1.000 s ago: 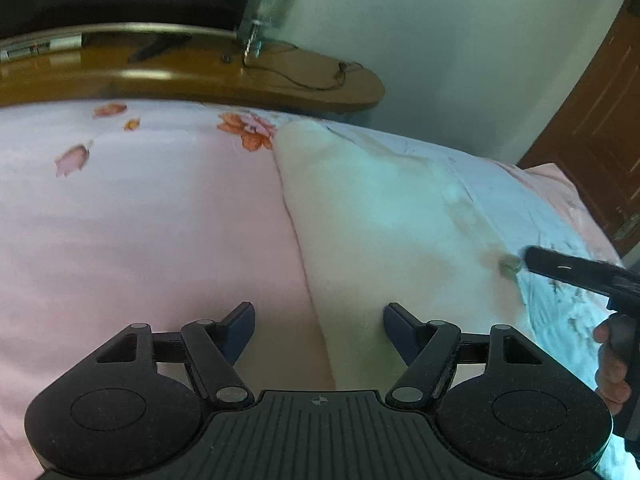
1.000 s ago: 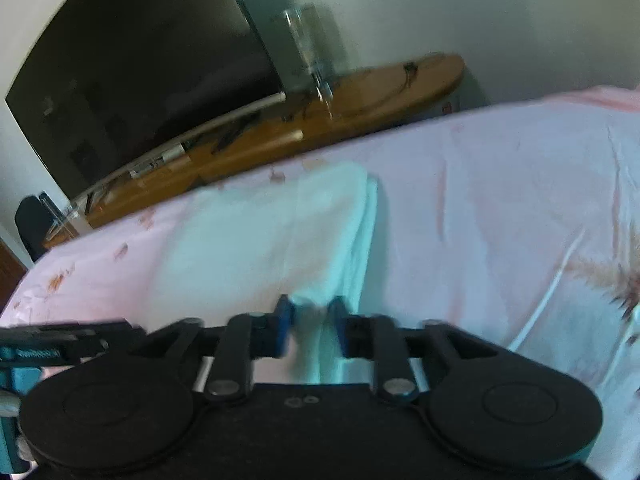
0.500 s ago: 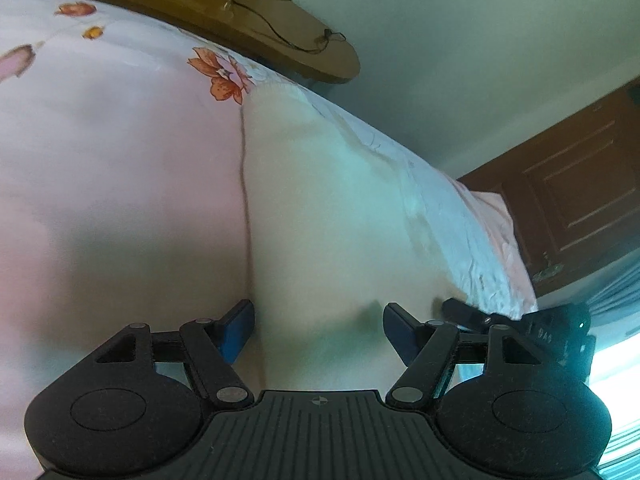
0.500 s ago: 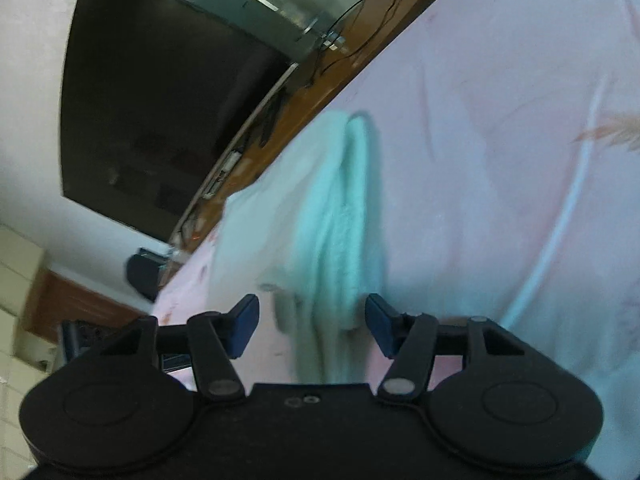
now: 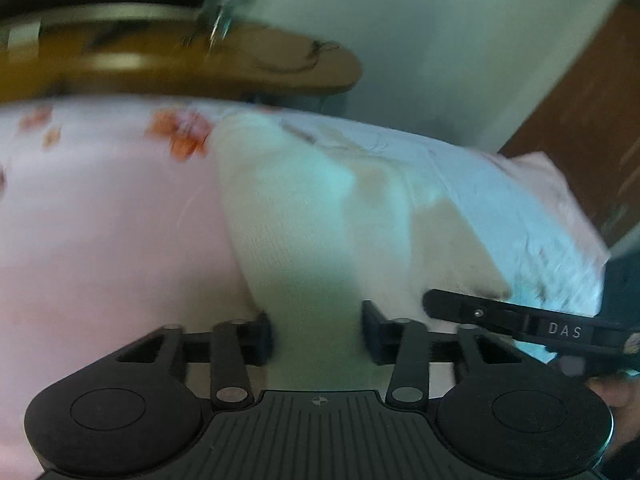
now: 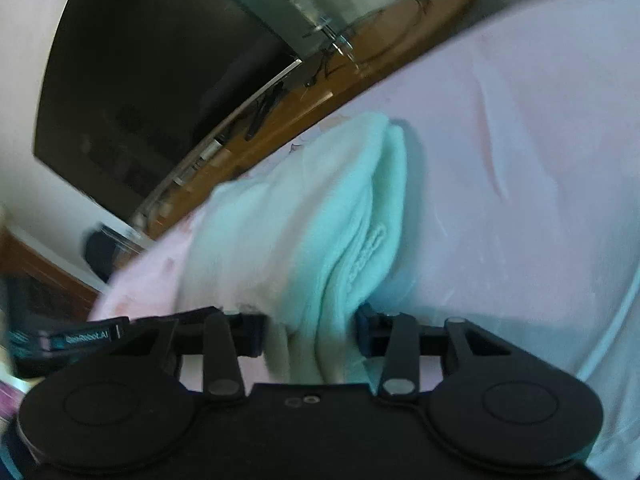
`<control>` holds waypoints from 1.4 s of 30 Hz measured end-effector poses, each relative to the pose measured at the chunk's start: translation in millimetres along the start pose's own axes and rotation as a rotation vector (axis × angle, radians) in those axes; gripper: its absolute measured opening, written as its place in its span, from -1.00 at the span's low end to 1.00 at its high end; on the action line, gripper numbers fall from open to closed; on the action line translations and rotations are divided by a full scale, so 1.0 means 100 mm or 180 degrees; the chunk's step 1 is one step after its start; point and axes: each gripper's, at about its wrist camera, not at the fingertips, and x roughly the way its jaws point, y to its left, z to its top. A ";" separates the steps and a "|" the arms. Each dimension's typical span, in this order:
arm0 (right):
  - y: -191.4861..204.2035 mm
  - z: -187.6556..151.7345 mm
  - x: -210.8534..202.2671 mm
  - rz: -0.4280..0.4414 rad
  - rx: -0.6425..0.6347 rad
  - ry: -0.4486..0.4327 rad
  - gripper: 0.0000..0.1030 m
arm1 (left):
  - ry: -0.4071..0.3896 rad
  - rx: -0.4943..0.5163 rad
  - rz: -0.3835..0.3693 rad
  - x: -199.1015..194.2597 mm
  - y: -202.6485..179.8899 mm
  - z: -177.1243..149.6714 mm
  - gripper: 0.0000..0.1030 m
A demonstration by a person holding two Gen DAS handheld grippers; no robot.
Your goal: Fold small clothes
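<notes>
Left wrist view: one left gripper [image 5: 318, 334] fills the bottom of the frame, its two jaws closing on one pale knitted garment [image 5: 304, 216] that runs between them; the cloth bunches in the gap and both pads appear to press its sides. The garment lies on one bed sheet [image 5: 100, 216], pink with several orange flower prints, and stretches away toward the far edge of the bed. To the right a second, paler cloth with crinkles [image 5: 520, 216] lies beside the garment. One right gripper [image 5: 460, 306] reaches in from the right edge, with a hand [image 5: 612, 392] partly visible behind it. Beyond the bed stand one curved wooden shelf [image 5: 180, 64] with a thin cable on it and one brown door [image 5: 588, 112].

Right wrist view: the right gripper [image 6: 312, 332] sits at the bottom, its two jaws closing around a thick fold of the same garment [image 6: 320, 208], here looking mint-white; the layers fill the gap and touch both pads. The sheet [image 6: 520, 152] spreads to the right. The left gripper [image 6: 86, 338] shows at the left edge. One dark television screen [image 6: 160, 72] hangs over the wooden shelf [image 6: 360, 76].
</notes>
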 end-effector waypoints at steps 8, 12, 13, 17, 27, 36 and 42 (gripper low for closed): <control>0.61 -0.21 -0.13 -0.0753 -0.0808 -0.0348 -0.39 | -0.0303 0.0774 0.0404 -0.26 -0.50 -0.04 -0.35; 0.64 -0.29 -0.31 -0.0768 -0.0734 -0.0443 -0.40 | -0.0342 0.0765 0.0305 -0.39 -0.52 0.00 -0.35; 0.66 -0.30 -0.36 -0.0749 -0.0721 -0.0467 -0.40 | -0.0362 0.0792 0.0307 -0.45 -0.51 -0.01 -0.35; 0.90 -0.31 -0.37 -0.0696 -0.0790 -0.0479 -0.40 | -0.0419 0.0861 0.0394 -0.68 -0.41 -0.10 -0.35; 2.09 -0.70 0.29 -0.0100 -0.0943 -0.0286 -0.40 | -0.0424 0.0484 0.0915 -1.74 0.93 -0.51 -0.35; 3.15 -1.18 0.85 0.0204 -0.1045 0.0003 -0.40 | -0.0317 0.0152 0.1211 -2.54 1.89 -0.96 -0.35; 3.40 -1.31 1.21 0.0305 -0.1056 0.0172 -0.40 | -0.0260 -0.0084 0.1165 -2.58 2.39 -1.23 -0.34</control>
